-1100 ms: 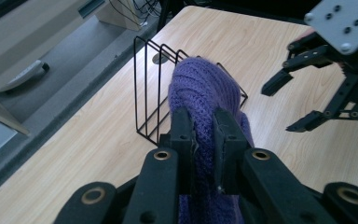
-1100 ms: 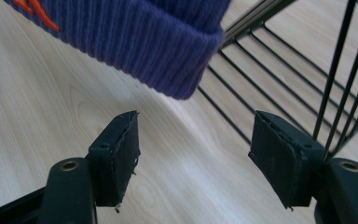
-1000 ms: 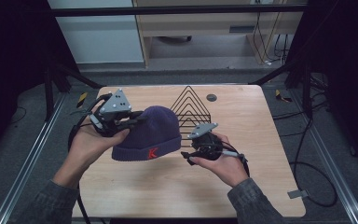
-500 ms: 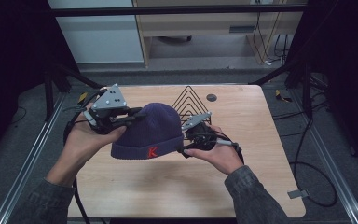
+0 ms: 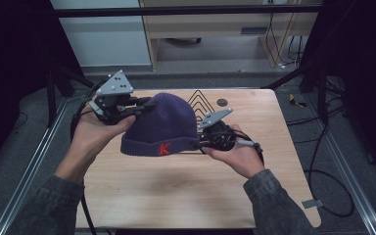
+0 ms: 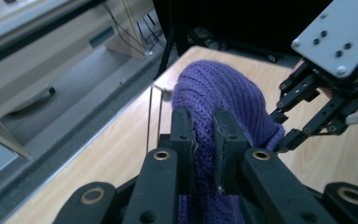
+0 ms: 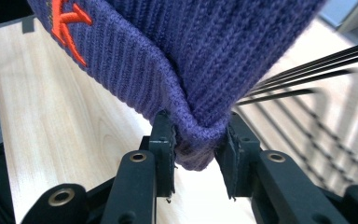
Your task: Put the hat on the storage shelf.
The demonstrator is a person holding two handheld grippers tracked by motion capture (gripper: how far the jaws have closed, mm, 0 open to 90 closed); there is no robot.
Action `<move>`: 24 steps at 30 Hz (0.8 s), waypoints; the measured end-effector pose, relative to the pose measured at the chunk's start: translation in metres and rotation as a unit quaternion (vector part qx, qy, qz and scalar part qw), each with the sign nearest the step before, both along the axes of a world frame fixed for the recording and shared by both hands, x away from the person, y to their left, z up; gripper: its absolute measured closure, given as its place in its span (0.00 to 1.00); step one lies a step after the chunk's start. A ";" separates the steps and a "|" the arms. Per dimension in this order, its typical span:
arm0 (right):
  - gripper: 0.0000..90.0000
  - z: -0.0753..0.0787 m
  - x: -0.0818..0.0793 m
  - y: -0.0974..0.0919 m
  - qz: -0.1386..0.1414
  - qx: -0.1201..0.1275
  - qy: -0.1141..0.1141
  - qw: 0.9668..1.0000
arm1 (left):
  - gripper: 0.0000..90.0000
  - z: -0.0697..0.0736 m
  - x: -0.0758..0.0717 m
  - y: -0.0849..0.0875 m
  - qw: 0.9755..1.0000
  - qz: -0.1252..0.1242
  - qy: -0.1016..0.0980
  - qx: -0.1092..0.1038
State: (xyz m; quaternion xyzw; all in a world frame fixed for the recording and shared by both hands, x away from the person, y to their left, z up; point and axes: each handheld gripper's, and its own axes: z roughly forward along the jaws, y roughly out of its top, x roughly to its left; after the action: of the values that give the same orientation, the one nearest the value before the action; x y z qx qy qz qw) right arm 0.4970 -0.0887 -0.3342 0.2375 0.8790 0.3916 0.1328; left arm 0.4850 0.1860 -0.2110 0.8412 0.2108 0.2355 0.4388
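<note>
A purple knit beanie with a red K on its cuff hangs above the wooden table, held from both sides. My left gripper is shut on the beanie's crown; in the left gripper view the knit is pinched between the two jaws of that gripper. My right gripper has just been closing, and it is shut on the right end of the cuff. In the right gripper view the folded cuff sits squeezed between my right gripper's pads. The right gripper also shows in the left gripper view, beside the beanie.
A black wire rack of triangular frames stands on the table behind the beanie. A small dark disc lies near the far edge. Metal rails run along both sides of the table, and cables lie on the floor to the right.
Both hands have risen and the beanie has come up off the table. The right gripper moved left to the cuff and closed on it.
</note>
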 end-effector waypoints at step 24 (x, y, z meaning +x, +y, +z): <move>0.78 0.041 0.062 -0.068 -0.097 0.017 -0.023 0.995 | 0.88 0.021 0.079 -0.066 0.999 0.012 -0.026 -0.031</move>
State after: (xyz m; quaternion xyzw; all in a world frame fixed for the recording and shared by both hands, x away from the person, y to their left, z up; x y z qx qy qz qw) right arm 0.5586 -0.1568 -0.2935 0.3148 0.8417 0.3969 0.1867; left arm 0.5642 0.1196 -0.1896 0.8179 0.2163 0.2558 0.4677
